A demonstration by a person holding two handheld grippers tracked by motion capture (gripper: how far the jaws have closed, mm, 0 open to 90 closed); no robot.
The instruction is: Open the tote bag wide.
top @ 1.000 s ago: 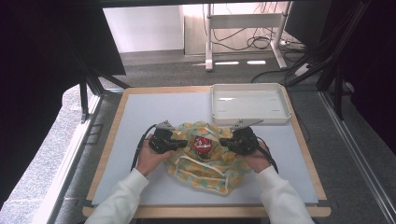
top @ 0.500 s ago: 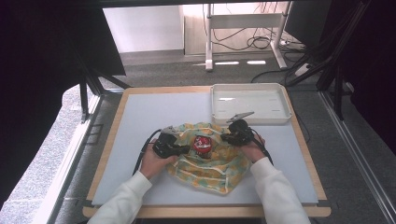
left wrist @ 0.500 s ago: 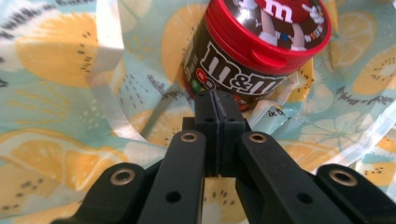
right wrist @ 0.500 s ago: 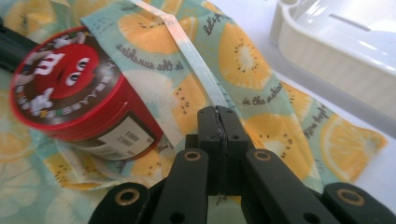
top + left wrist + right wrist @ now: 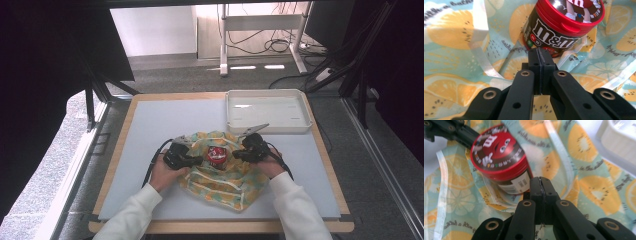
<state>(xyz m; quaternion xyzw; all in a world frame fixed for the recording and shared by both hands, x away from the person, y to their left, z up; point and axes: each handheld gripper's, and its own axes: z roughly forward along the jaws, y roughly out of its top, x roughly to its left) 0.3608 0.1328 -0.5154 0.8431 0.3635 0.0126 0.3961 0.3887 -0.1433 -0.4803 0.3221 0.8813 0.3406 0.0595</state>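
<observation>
Candy tub (image 5: 217,154), red-lidded, brown-walled, sitting on or in the mouth of the fruit-print bag (image 5: 225,182); position: near the middle of the tabletop (image 5: 150,130), closer to its near edge than its far edge, and short of the white tray (image 5: 267,111) that occupies the far right corner; attitude: tilted, lid leaning up and away from both jaw sets, long axis running roughly from bag fabric upward through the lid; left gripper (image 5: 199,161): just beside the tub on its left flank, jaws pressed together with what looks like bag fabric pinched between the tips, seen close in the left gripper view (image 5: 539,56) with the tub (image 5: 564,23) directly ahead and slightly right; right gripper (image 5: 235,154): just beside the tub on its right flank, jaws likewise pressed together, apparently on a fold of the bag, seen in the right gripper view (image 5: 541,185) with the tub (image 5: 500,160) ahead and to the left; governing relation: tub lies between the two grippers, both about equally near; judgement: bag edges likely to be drawn up around the tub; risk: tilted tub may roll off the fabric
</observation>
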